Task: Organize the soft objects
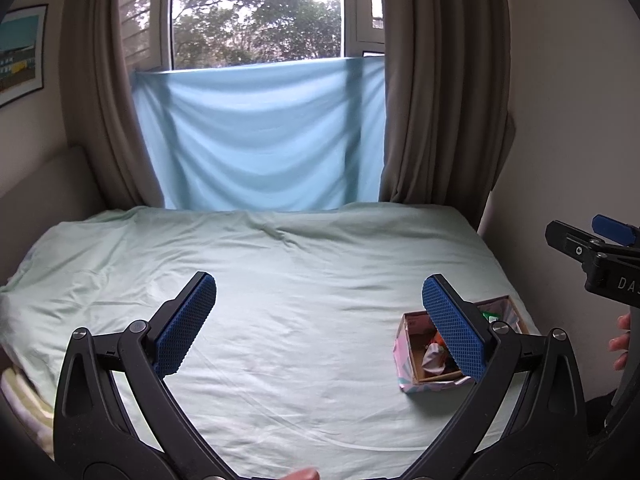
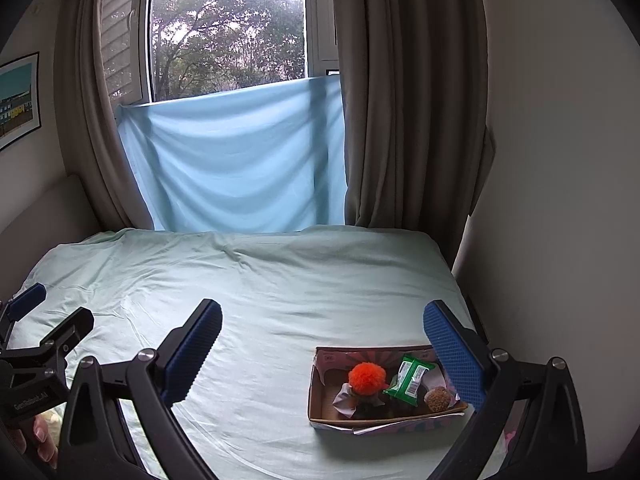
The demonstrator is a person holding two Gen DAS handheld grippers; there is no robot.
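Tongs, left (image 1: 319, 292) and right (image 2: 322, 320), gape empty above the bed (image 2: 280, 280); the box (image 2: 320, 396) beneath the right looks filled, so sorting seems finished.

The bed (image 2: 280, 292) wears a pale mint-green sheet. Behind it hangs a light blue cloth (image 2: 240, 160) between taupe-brown curtains (image 2: 400, 120). The walls (image 2: 560, 160) are off-white. A picture (image 2: 18, 100) on the left wall shows turquoise sky above blue and yellow blocks.

The box (image 2: 320, 396) is brown cardboard inside; its outer face carries a pink, teal and white pattern. In it lie a bright orange pompom (image 2: 366, 376), a green packet (image 2: 410, 378) with white print, a tan speckled ball (image 2: 437, 399) and a whitish wrapper (image 2: 345, 400).

Both pairs of tongs, left (image 1: 319, 326) and right (image 2: 323, 354), have black frames and blue pads (image 2: 452, 354) with a fine diamond-grid texture.
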